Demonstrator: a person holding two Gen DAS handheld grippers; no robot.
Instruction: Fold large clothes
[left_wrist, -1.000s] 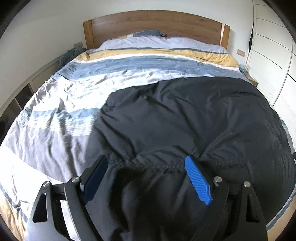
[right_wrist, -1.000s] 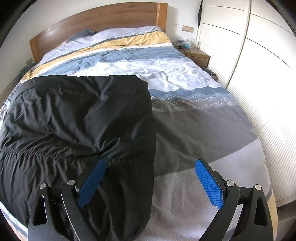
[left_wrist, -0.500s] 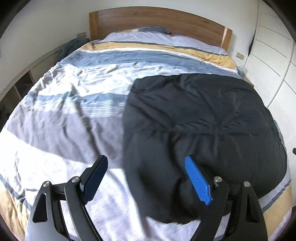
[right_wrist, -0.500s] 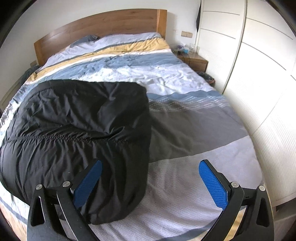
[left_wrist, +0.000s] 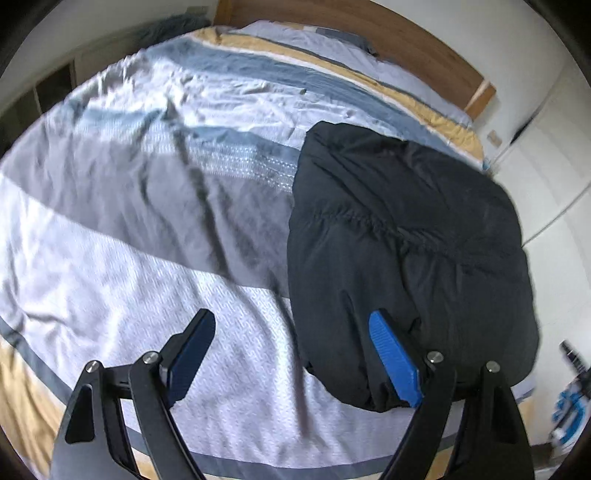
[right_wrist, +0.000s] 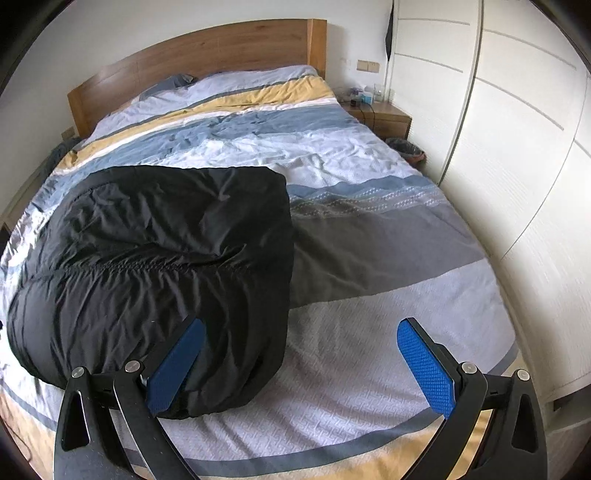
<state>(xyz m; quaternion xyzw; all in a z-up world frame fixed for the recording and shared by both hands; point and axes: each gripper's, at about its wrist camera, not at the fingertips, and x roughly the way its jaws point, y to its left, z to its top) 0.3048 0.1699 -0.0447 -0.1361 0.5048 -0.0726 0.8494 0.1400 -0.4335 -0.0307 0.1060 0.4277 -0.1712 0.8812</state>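
A black puffy jacket (left_wrist: 402, 240) lies folded into a compact rectangle on the striped bed cover; it also shows in the right wrist view (right_wrist: 155, 266). My left gripper (left_wrist: 291, 354) is open and empty, above the bed near the jacket's near left edge. My right gripper (right_wrist: 299, 365) is open and empty, above the bed near the jacket's near right corner. Neither gripper touches the jacket.
The bed (right_wrist: 369, 280) has a striped cover and a wooden headboard (right_wrist: 207, 55). White wardrobe doors (right_wrist: 517, 147) run along the right. A bedside table (right_wrist: 384, 118) with small items stands by the headboard, a bin (right_wrist: 406, 147) beside it. Shelving (left_wrist: 48, 88) is on the left wall.
Both grippers have pulled back from the jacket toward the foot of the bed. The left view has swung left, so the jacket now sits to its right. The jacket stays put.
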